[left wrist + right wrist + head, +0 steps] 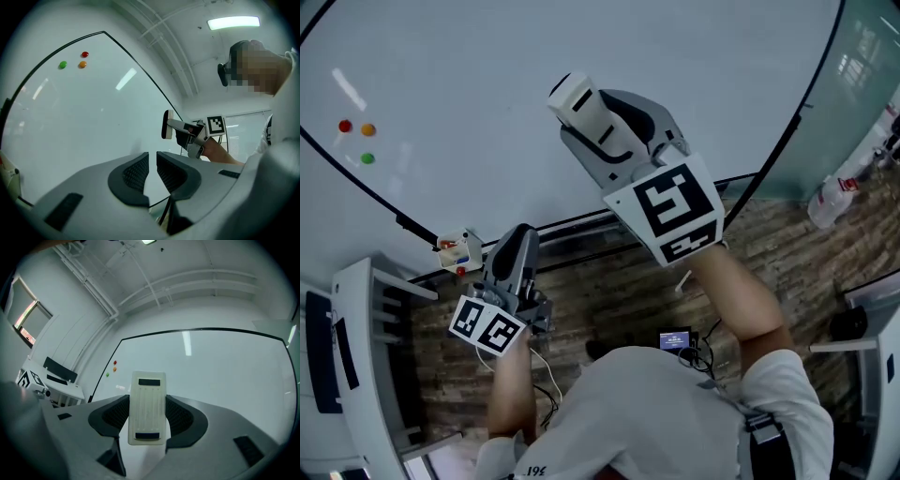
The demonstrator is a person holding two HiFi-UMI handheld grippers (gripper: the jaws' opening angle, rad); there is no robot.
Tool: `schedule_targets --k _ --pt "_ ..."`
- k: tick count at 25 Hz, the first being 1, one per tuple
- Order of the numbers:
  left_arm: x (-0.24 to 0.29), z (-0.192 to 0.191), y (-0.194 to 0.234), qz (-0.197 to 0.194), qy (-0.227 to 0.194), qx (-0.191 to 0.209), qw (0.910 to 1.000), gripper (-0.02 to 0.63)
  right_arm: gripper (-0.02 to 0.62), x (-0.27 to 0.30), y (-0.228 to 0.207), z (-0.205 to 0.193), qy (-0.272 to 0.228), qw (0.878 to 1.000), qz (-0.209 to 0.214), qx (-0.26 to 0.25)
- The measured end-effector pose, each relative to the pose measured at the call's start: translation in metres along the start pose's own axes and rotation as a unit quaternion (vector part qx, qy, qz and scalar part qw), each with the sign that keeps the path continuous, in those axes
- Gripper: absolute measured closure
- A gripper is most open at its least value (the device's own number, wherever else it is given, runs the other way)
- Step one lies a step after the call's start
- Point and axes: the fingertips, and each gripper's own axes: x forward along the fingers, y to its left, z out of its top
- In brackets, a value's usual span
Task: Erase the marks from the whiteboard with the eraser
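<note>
My right claw [147, 414] is clamped on the eraser [148, 401], gripping its sides, with the pad turned toward the whiteboard [487, 84]. Whether the pad touches the board, I can't tell. My left claw [152, 169] hangs low by the board's bottom edge, jaws nearly together with nothing between them. I see no pen marks, only three round magnets [354, 136] near the board's left end, so I judge the wiping is about done. Next I'd scan for any faint streak and press the pad flat there. Below is a wood-pattern floor [609, 295], and a white worktop [358, 319] stands to my left.
</note>
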Motion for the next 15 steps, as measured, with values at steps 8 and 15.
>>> schedule_targets --k 8,15 --pt "0.002 -0.022 -0.046 -0.002 0.014 0.001 0.9999 0.551 0.344 -0.064 -0.043 -0.029 0.018 0.999 -0.036 0.013" --pt "-0.001 -0.037 -0.088 -0.003 0.013 -0.007 0.9999 0.551 0.344 -0.126 -0.068 -0.054 0.037 0.997 -0.064 0.03"
